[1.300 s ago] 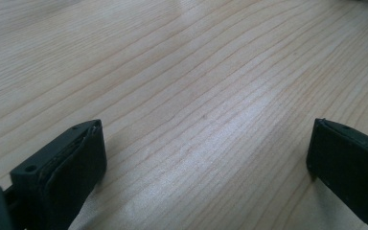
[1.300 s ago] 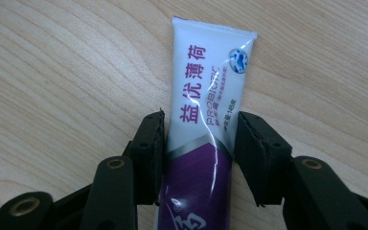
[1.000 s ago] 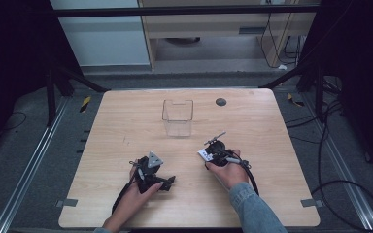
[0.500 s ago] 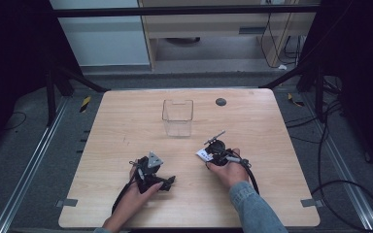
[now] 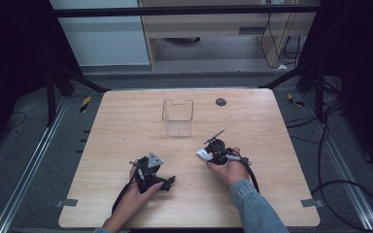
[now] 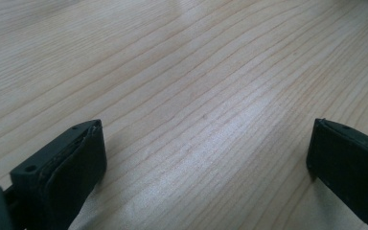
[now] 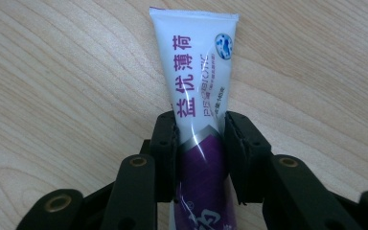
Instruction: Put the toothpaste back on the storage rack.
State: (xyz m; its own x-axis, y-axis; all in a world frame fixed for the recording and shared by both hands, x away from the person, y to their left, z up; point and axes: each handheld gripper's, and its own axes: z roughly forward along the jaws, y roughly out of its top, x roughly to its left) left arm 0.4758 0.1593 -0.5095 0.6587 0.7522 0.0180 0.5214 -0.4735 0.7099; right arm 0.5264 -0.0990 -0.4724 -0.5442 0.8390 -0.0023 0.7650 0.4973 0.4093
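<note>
A white and purple toothpaste tube (image 7: 199, 96) with printed characters lies along the wooden table, its crimped end pointing away from me. My right gripper (image 7: 200, 139) is shut on the tube's middle, one jaw on each side. From above, the right gripper (image 5: 212, 151) sits right of centre with the tube's white end (image 5: 203, 155) poking out to its left. My left gripper (image 5: 167, 182) rests low on the table at front left, held by a hand. Its jaws stand wide apart in the left gripper view (image 6: 206, 158), with bare wood between them.
A clear, empty plastic box (image 5: 178, 117) stands upright near the table's middle, beyond both grippers. A small dark round disc (image 5: 220, 102) lies at the far edge. A thin grey rod (image 5: 214, 136) sticks up from the right gripper. Cables trail on the floor to the right.
</note>
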